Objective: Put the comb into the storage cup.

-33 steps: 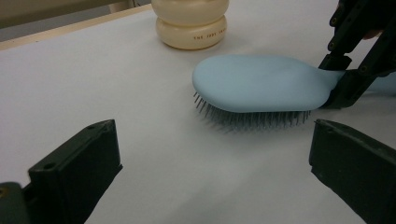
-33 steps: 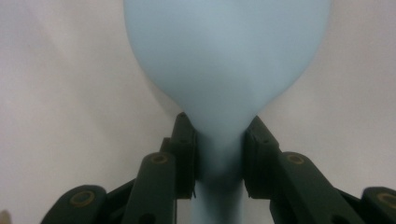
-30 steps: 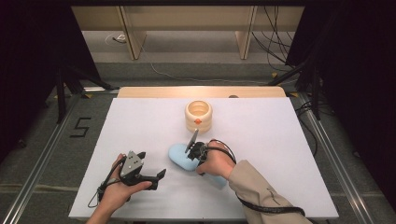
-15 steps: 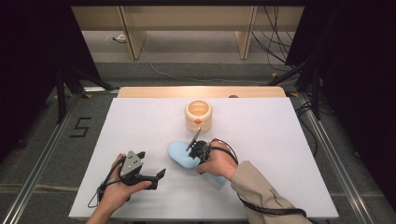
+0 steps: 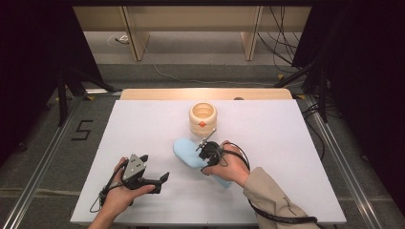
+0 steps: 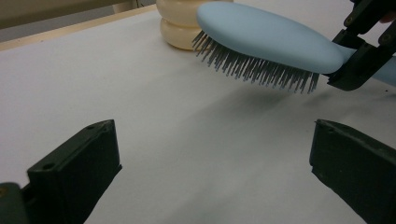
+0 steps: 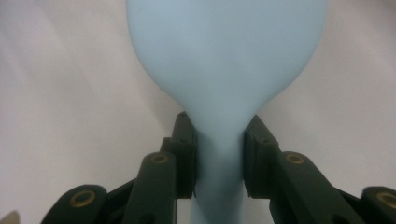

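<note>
One light-blue hairbrush (image 7: 224, 70): right hand-held gripper (image 7: 219, 158) is clamping its neck; left gripper view is revealing bristles hovering above tabletop (image 6: 154, 121). Left hand-held gripper (image 6: 210, 172) is gaping, empty.

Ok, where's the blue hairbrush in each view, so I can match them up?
High view: the blue hairbrush lies centre, just below the cream ringed pot, its handle in the right gripper.
Left gripper view: top right, bristles down and clear of the table, the pot behind its tip.
Right gripper view: centre, its neck clamped between the fingers.
Shared landmark: the white table top.
</note>
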